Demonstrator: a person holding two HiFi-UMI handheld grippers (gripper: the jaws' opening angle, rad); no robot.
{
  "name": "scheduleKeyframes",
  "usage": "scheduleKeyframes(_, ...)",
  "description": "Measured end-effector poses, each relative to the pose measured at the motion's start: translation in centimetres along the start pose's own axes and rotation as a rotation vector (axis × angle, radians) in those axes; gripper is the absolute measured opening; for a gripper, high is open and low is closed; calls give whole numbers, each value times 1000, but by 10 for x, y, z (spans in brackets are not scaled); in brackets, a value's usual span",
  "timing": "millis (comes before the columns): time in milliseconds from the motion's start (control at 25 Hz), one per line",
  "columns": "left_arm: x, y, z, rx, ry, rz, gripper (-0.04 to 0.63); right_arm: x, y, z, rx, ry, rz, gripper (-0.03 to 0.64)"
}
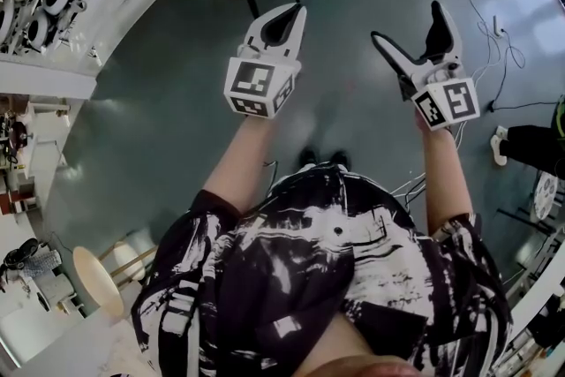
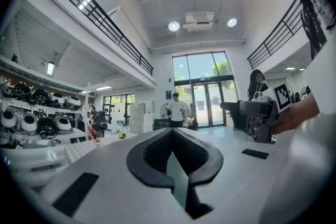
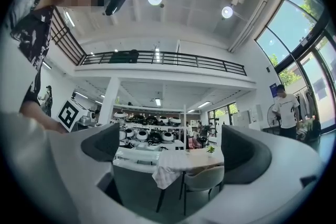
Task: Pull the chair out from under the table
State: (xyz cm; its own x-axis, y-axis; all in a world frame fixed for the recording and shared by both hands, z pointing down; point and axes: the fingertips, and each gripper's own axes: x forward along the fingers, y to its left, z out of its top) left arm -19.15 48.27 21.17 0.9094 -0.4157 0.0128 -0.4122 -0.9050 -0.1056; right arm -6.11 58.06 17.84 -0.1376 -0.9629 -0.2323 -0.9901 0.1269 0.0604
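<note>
right gripper (image 1: pixel 406 20) is spread wide open with nothing in it, left gripper (image 1: pixel 293 10) is pinched closed and empty. the grey chair (image 3: pixel 203 179) sits well ahead of both, tucked under the cloth-covered table (image 3: pixel 189 157), framed between the right one's jaws.

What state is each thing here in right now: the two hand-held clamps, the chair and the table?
Left gripper, shut, nothing between its jaws.
Right gripper, open wide, empty, facing the chair from a distance.
Chair, pushed in under the table, untouched.
Table, draped with a cloth that hangs off one corner.
</note>
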Motion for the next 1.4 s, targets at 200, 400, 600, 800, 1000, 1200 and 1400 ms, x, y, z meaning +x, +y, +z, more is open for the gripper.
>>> scheduleKeyframes(200,4,2,-3,-2,1,7,2,-8,-9,-5,-7,7,-10,575)
scheduleKeyframes(400,6,2,-10,-14,13,30,2,-17,-17,-8,-11,19,2,575)
scheduleKeyframes(600,24,-6,-14,2,34,54,2,-30,-46,-10,-15,26,13,575)
scheduleKeyframes(800,40,-10,-18,8,42,74,2,-30,-73,-11,-27,19,24,574)
scheduleKeyframes(1000,63,-4,-21,18,48,75,2,-17,-95,-14,-32,16,32,574)
scheduleKeyframes(1200,93,27,-39,2,40,69,2,17,-110,-32,-39,16,25,574)
scheduleKeyframes(1400,138,80,-56,-12,29,50,2,81,-128,-54,-54,43,27,574)
